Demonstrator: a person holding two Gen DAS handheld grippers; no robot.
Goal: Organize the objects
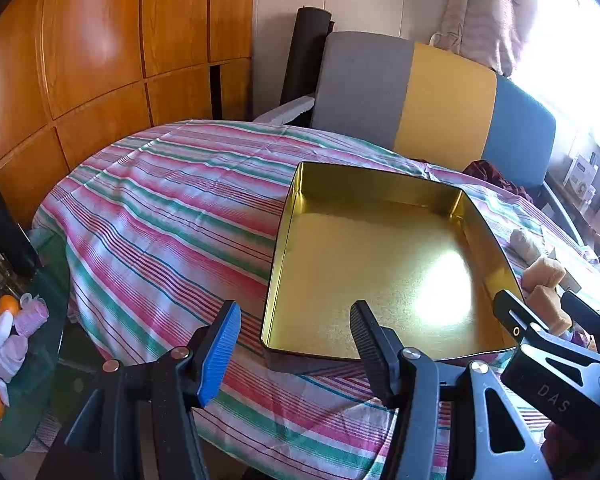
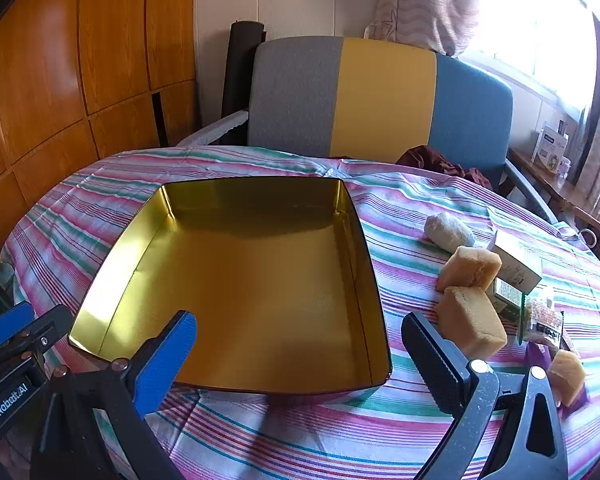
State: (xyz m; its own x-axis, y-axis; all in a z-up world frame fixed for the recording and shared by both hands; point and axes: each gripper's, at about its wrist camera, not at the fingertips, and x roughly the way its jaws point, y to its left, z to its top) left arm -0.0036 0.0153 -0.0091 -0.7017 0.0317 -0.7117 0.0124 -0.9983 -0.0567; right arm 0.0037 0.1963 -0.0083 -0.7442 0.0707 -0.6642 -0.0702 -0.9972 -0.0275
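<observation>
Right claw beside sponge block

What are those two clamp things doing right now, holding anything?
Left gripper: open, nothing between its fingers, hanging over the near edge of the gold tin.
Right gripper: wide open, empty, beside a tan sponge block.

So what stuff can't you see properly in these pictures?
- Small boxes, right wrist view: print too small to read; the sponge blocks cover their lower parts.
- Clear packet, right wrist view: contents too small to tell.
- Window, both views: glare washes out the outside.
- Gold tin: outside walls mostly hidden.
</observation>
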